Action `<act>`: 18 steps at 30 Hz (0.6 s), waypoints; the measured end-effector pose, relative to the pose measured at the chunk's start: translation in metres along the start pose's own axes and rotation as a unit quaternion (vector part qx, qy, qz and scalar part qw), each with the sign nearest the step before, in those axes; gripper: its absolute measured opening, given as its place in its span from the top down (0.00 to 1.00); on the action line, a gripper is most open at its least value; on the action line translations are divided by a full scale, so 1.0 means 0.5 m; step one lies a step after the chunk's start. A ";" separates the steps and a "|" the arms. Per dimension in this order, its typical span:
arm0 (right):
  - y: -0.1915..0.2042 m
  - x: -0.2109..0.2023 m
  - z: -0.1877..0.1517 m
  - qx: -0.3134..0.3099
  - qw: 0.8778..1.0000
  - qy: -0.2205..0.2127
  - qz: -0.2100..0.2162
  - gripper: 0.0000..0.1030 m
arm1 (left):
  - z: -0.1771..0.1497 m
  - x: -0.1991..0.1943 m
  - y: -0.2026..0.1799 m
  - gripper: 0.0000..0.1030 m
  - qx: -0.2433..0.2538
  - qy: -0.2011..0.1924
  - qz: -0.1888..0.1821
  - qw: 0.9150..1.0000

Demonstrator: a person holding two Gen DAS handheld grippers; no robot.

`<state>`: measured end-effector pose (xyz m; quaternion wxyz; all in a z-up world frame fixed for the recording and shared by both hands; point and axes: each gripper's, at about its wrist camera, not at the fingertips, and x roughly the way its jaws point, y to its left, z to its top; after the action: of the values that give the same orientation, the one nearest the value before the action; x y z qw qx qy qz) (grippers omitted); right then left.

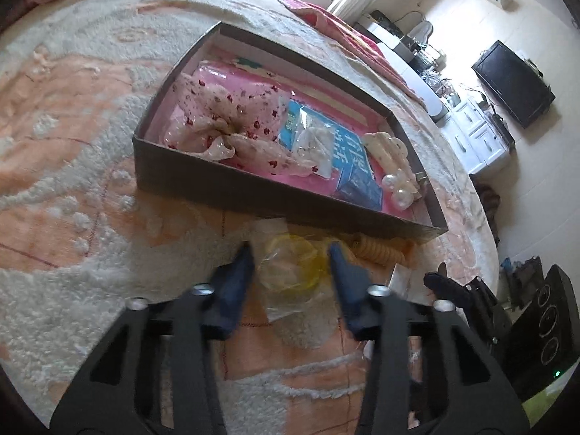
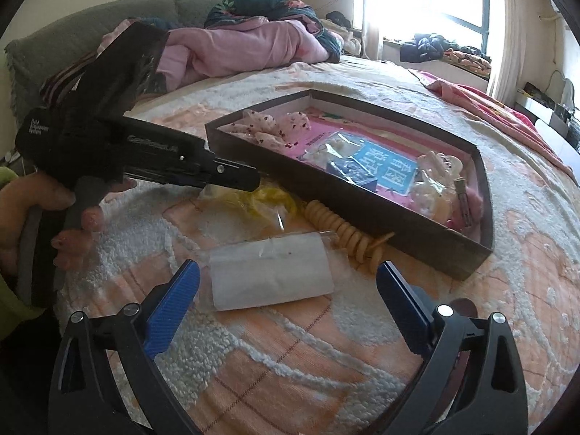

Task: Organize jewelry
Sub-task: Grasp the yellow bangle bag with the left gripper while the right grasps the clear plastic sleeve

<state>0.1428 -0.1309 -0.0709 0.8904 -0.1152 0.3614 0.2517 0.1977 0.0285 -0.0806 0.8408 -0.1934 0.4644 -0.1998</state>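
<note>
Both tongs gape: left (image 1: pixel 291 250) straddling yellow bag (image 1: pixel 290 266), right (image 2: pixel 288 275) straddling white packet (image 2: pixel 270 272).

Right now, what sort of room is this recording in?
Most likely a lived-in bedroom: the work surface is a bed under a tufted blanket, bedding is heaped at its head, and a television stands opposite.

At the lower centre of the frame, the left gripper (image 1: pixel 291 253) stands with its jaws apart on either side of a clear bag with yellow rings (image 1: pixel 290 266) lying on the bed (image 1: pixel 72 166), the pads not pressing it. Above it sits a dark shallow box (image 1: pixel 232 185) holding a floral scarf (image 1: pixel 232 123), a blue packet (image 1: pixel 357 174) and pearl pieces (image 1: pixel 397 185), with a coiled tan hair tie (image 1: pixel 377 250) just beside the box's near wall.
</note>
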 end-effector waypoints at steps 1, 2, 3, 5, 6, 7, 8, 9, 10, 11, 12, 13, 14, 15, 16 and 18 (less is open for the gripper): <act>0.002 0.003 0.001 -0.001 1.000 0.001 0.000 0.07 | -0.001 0.001 -0.002 0.75 0.001 -0.001 0.002 1.000; 0.003 0.007 0.002 -0.003 1.000 0.003 0.000 0.07 | 0.001 0.002 -0.002 0.81 0.002 -0.004 0.004 1.000; 0.003 0.010 0.004 -0.004 1.000 0.004 -0.001 0.07 | 0.002 -0.002 -0.004 0.84 0.002 -0.011 0.005 1.000; 0.004 0.016 0.006 -0.004 1.000 0.008 0.001 0.07 | 0.001 -0.015 -0.009 0.89 0.003 -0.020 0.001 1.000; 0.004 0.020 0.008 -0.003 1.000 0.010 0.002 0.07 | 0.001 -0.019 -0.010 0.89 0.004 -0.023 0.000 1.000; 0.004 0.025 0.010 -0.003 1.000 0.012 0.004 0.07 | 0.001 -0.023 -0.012 0.90 0.006 -0.027 0.000 1.000; 0.005 0.028 0.010 -0.003 1.000 0.015 0.007 0.07 | -0.001 -0.028 -0.017 0.91 0.012 -0.031 0.001 0.999; 0.006 0.030 0.011 -0.004 1.000 0.016 0.009 0.07 | -0.002 -0.033 -0.022 0.91 0.017 -0.035 0.003 0.999; 0.009 0.033 0.011 -0.006 1.000 0.018 0.011 0.08 | -0.003 -0.037 -0.026 0.92 0.021 -0.038 0.005 0.999; 0.011 0.036 0.011 -0.009 1.000 0.022 0.013 0.09 | -0.003 -0.040 -0.028 0.92 0.026 -0.041 0.005 0.999; 0.014 0.039 0.010 -0.012 1.000 0.024 0.014 0.13 | -0.004 -0.048 -0.035 0.93 0.034 -0.047 0.008 0.998; 0.019 0.040 0.008 -0.015 0.999 0.025 0.015 0.17 | -0.003 -0.051 -0.040 0.93 0.039 -0.051 0.010 0.998; 0.020 0.039 0.007 -0.015 0.999 0.025 0.015 0.18 | -0.004 -0.059 -0.047 0.94 0.047 -0.058 0.014 0.997; 0.021 0.038 0.006 -0.016 0.999 0.025 0.018 0.18 | -0.003 -0.063 -0.050 0.95 0.052 -0.062 0.014 0.997; 0.022 0.035 0.005 -0.017 0.999 0.023 0.021 0.20 | -0.002 -0.069 -0.055 0.95 0.056 -0.067 0.014 0.996; 0.023 0.025 0.004 -0.016 0.999 0.017 0.023 0.20 | -0.001 -0.079 -0.064 0.95 0.065 -0.076 0.015 0.995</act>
<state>0.1457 -0.1159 -0.0784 0.8761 -0.1253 0.3748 0.2761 0.1731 0.0218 -0.0367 0.8875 -0.1462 0.3880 -0.2010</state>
